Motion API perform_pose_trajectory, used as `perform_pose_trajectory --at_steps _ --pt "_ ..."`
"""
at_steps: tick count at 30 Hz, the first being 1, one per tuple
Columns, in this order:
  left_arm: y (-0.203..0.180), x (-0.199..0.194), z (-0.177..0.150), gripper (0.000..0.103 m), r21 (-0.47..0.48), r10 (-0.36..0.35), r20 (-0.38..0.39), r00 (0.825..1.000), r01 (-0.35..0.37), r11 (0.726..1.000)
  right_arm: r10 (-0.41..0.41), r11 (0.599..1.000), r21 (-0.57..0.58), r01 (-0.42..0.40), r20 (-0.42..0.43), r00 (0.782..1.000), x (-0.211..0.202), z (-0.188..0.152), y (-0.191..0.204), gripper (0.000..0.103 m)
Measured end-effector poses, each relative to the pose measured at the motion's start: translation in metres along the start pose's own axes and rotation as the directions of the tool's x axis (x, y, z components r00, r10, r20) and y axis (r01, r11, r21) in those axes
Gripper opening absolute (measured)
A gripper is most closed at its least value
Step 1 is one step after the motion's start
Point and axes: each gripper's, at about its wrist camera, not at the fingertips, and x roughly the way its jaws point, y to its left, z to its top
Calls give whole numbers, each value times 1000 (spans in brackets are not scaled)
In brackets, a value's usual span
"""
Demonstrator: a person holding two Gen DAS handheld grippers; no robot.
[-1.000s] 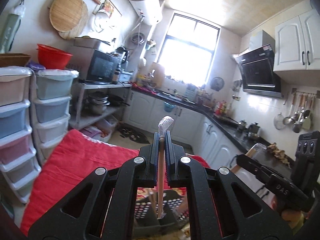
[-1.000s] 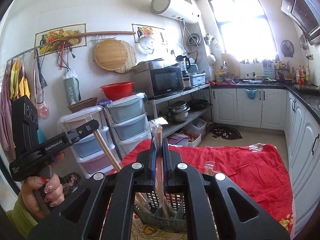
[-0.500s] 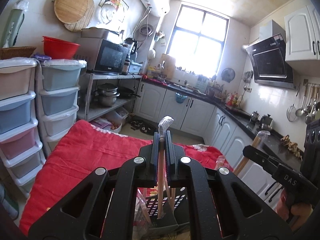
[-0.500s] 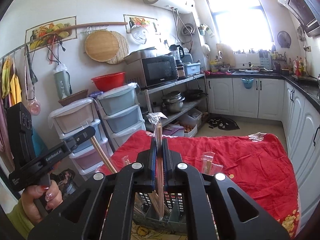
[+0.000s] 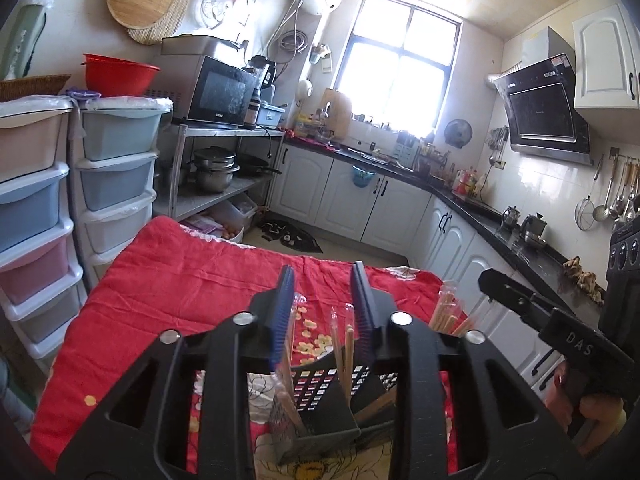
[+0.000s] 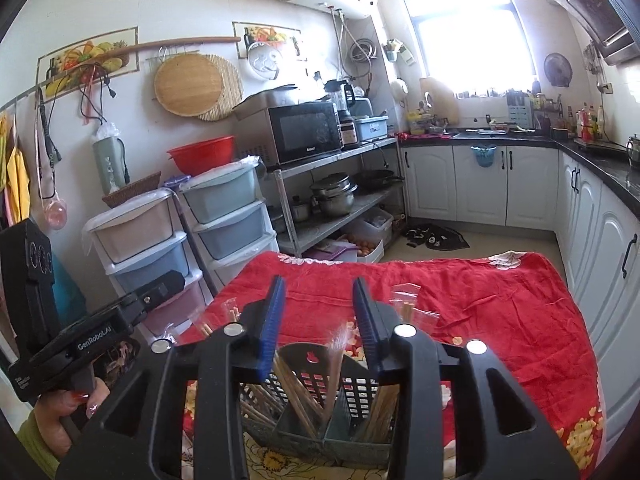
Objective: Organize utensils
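Note:
A dark perforated utensil holder (image 5: 324,404) (image 6: 320,408) with compartments stands on the red cloth (image 5: 192,280) (image 6: 460,292), just below both grippers. Several wrapped wooden chopsticks (image 5: 344,348) (image 6: 334,364) stand in it. My left gripper (image 5: 322,300) is open and empty above the holder. My right gripper (image 6: 318,312) is open and empty above the holder. More wrapped chopsticks (image 6: 406,308) lie on the cloth beyond the holder, and others (image 6: 204,326) lie at its left. The right gripper's body (image 5: 560,332) shows at the right of the left wrist view.
Stacked plastic drawers (image 6: 224,216) and a metal shelf with a microwave (image 6: 304,132) stand at the left of the table. White cabinets (image 6: 580,220) run along the right. The other hand's gripper (image 6: 84,332) sits at the left.
Both grippers were shut on wrapped chopsticks; both have opened and the chopsticks now stand in the holder. Both views have tilted down toward the table.

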Motion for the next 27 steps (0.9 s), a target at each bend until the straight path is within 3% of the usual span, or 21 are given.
perform_pose_trajectory --at_steps 6,10,12,15,27 --pt "1 -12 -2 54 -18 -3 3 1000 4 1000 -3 1000 3 3 18 1000 -19 -4 -5 48" --pt "0 -25 1 64 -27 -9 16 1000 9 1000 -20 1000 -16 21 42 999 -37 -8 -5 57" --pt "-1 -33 1 78 -35 -17 23 1000 18 999 -27 999 -23 28 51 998 -45 -10 -5 62" --pt "-4 -44 3 90 -35 -23 31 999 24 999 -40 998 -46 43 67 997 -59 -15 -5 71" --pt "-22 -69 -29 92 -28 -35 -29 999 34 999 -62 991 -115 74 100 993 -101 -48 9 94"
